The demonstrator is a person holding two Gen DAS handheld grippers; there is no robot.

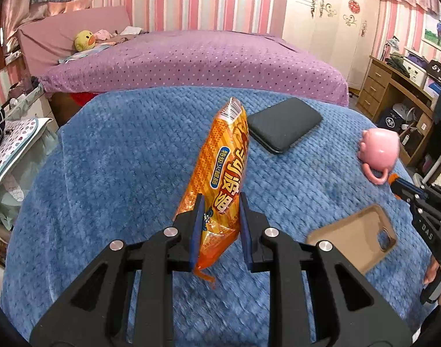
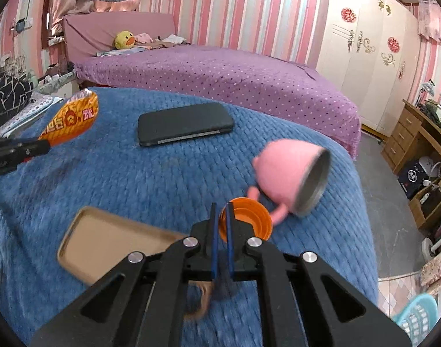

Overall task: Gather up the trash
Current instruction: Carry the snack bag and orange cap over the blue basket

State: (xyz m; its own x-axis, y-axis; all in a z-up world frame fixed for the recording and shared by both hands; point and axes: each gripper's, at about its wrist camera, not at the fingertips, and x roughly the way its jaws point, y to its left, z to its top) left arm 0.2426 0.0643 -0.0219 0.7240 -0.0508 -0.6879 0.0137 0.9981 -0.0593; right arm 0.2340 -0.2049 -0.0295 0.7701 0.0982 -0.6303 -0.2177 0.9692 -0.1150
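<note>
Left tool (image 1: 219,225) clamps snack wrapper (image 1: 220,173), right tool (image 2: 222,231) clamps orange cap (image 2: 249,219); both lifted, next likely a bin.

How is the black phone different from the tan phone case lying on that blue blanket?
The black phone is dark, solid and closed-faced; the tan phone case is an empty shell showing its hollow inside. The phone lies farther from the grippers, the case close by them. Both rest flat on the blue blanket.

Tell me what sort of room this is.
A home bedroom: a bed with a purple dotted bedspread, a white wardrobe, and a wooden desk crowded with household clutter.
</note>
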